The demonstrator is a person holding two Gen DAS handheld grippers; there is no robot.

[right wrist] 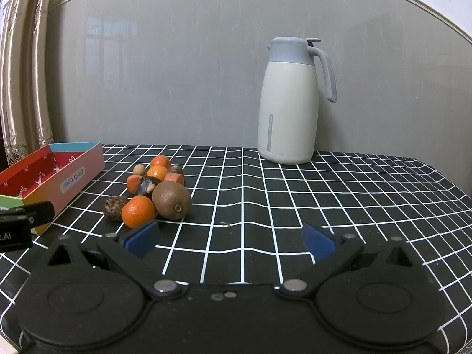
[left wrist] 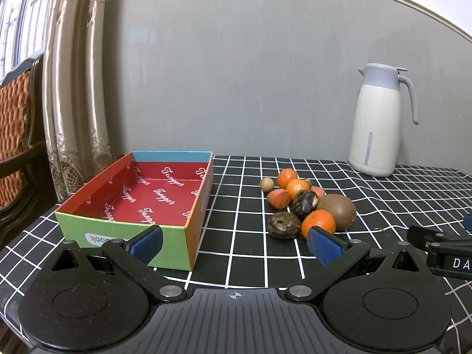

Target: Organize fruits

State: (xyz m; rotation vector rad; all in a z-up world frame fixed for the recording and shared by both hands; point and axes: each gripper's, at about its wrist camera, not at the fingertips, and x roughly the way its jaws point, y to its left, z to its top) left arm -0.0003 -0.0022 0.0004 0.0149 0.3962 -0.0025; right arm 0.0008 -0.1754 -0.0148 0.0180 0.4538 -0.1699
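A pile of fruit lies on the checked tablecloth: a brown kiwi (left wrist: 337,211) (right wrist: 172,199), several small oranges with the nearest one (left wrist: 318,224) (right wrist: 138,211) at the front, dark wrinkled fruits (left wrist: 283,224) (right wrist: 115,204), a carrot-coloured piece (left wrist: 278,198) and a small beige ball (left wrist: 267,184). An open colourful box (left wrist: 177,227) (right wrist: 75,181) with a red inside stands left of the pile and holds nothing. My left gripper (left wrist: 234,246) is open, its right pad just in front of the nearest orange. My right gripper (right wrist: 230,240) is open over bare cloth, right of the pile.
A white and grey thermos jug (left wrist: 379,121) (right wrist: 290,100) stands at the back right near the grey wall. A curtain (left wrist: 73,88) and a wooden chair (left wrist: 17,147) are left of the table. The other gripper's body shows at each view's edge.
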